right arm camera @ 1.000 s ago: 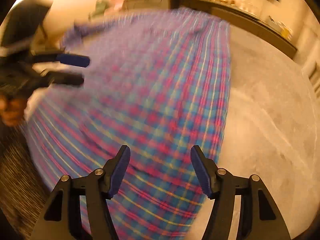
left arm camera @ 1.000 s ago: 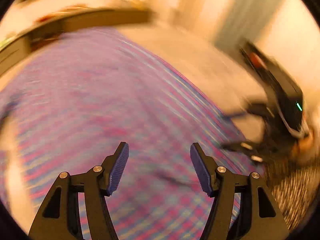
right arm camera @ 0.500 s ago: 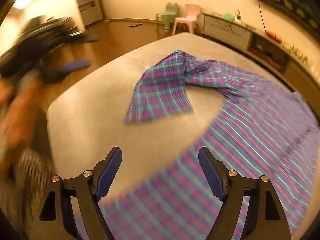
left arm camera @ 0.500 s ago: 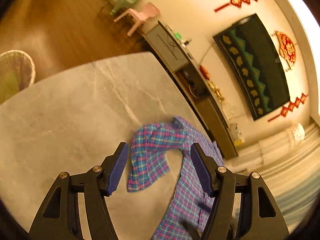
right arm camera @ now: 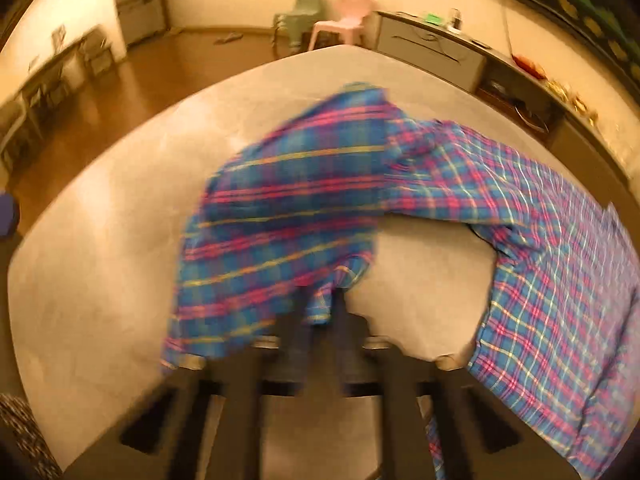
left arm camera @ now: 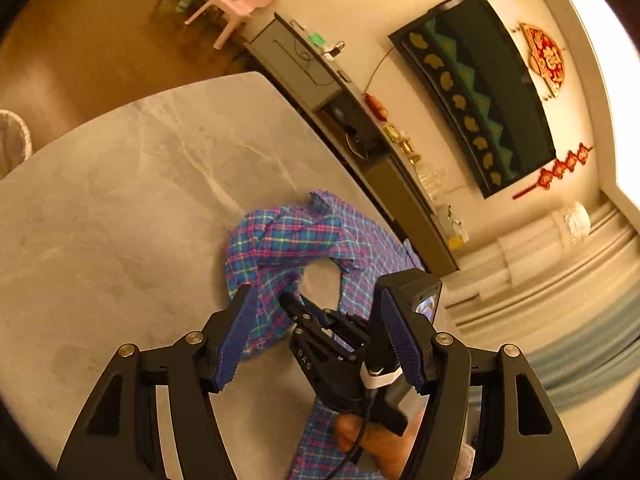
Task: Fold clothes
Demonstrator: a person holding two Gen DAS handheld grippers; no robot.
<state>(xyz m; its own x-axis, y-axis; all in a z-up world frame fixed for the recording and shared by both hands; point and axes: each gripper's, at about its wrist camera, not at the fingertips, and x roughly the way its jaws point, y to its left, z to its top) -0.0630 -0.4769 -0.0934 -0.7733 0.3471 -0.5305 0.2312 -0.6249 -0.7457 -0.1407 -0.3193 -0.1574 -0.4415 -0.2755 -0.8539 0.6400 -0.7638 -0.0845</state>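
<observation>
Right wrist view: right tool (right arm camera: 320, 312) has just closed, pinching the plaid shirt's (right arm camera: 288, 200) near sleeve edge on the worktop (right arm camera: 100, 240); left tool (left arm camera: 316, 344) gapes empty.

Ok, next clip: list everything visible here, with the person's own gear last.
plaid shirt: one, blue and pink, spread on table, sleeve cuff pinched.
table: one, grey marble.
small chairs: two, green and pink, by far wall.
low cabinet: one, grey, along wall.
wall panel: one, dark with gold shapes.
red hangings: several, on wall.
basket: one, pale, on floor.
left gripper: fingers open, empty.
right gripper: just closed on cuff.
</observation>
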